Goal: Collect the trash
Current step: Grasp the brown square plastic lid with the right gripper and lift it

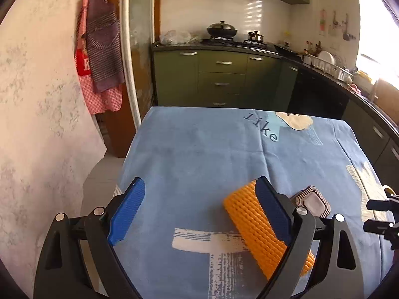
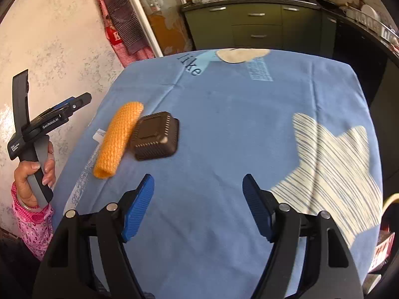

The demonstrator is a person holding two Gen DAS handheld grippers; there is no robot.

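**Two scraps on the blue cloth, both grippers spread and empty**

The trash lies together toward the left side of the table: an orange foam net sleeve (image 2: 119, 138) stretched near-to-far, and a dark brown ribbed plastic tray (image 2: 156, 135) touching its right flank, turned bottom-up as far as I can judge. Both rest on the blue tablecloth (image 2: 224, 124). No bin or bag is clearly visible in either view.

The left gripper (image 1: 199, 209) hovers low over the cloth with its jaws wide apart; its right finger overlaps the sleeve (image 1: 249, 219) in the wrist view, and the tray (image 1: 311, 201) sits just beyond it to the right. Whether that finger actually touches the foam cannot be told. The right gripper (image 2: 198, 206) is likewise wide and holding nothing, hanging near the table's front edge, well apart from both items.

For the left gripper, the likely step is taking the sleeve. It should shift right until the sleeve lies between the fingers, then pinch across the narrow width; soft foam will squash, so close fully. The tray looks rigid; grip it by a wall edge, not across the flat.
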